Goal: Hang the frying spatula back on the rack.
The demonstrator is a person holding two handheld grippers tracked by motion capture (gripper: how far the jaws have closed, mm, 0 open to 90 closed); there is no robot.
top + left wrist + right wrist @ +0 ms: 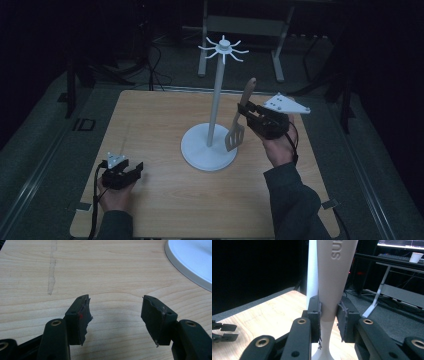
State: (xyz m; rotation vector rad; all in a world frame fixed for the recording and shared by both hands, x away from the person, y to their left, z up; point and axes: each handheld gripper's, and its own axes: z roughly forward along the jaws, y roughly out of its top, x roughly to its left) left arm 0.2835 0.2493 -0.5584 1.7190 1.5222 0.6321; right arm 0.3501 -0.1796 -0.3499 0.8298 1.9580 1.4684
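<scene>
A beige slotted spatula hangs upright just right of the white hook stand's pole, head down above the round base. My right gripper is shut on its handle from the right. In the right gripper view the pads squeeze the handle at its narrow part, with the pole directly behind. The ring of hooks at the top of the stand carries nothing. My left gripper rests low over the table's near left, open and holding nothing.
The wooden table ends in dark floor on all sides. A grey desk frame stands behind it. The stand's base lies ahead and right of the left jaws. A monitor and a paper cup sit far back.
</scene>
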